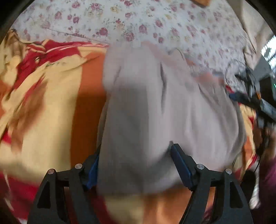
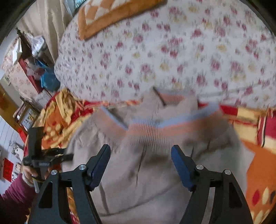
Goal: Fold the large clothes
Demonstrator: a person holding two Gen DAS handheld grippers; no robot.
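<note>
A pale grey sweater (image 1: 155,103) with an orange and blue striped band (image 2: 172,125) lies on an orange, red and yellow blanket (image 1: 51,103). My left gripper (image 1: 136,151) has its jaws wide apart, and a fold of the sweater bulges between them and hides the left fingertip. My right gripper (image 2: 140,151) is open and empty, held just above the sweater's body (image 2: 146,181). The left gripper also shows in the right wrist view (image 2: 43,155), at the sweater's left edge, held by a hand in a maroon sleeve (image 2: 13,198). Both views are motion-blurred.
A white quilt with pink flowers (image 2: 172,51) lies behind the sweater. An orange checked pillow (image 2: 112,13) sits on it at the back. Cluttered shelves and a blue bag (image 2: 48,77) stand at the far left. The blanket (image 2: 258,172) spreads to the right.
</note>
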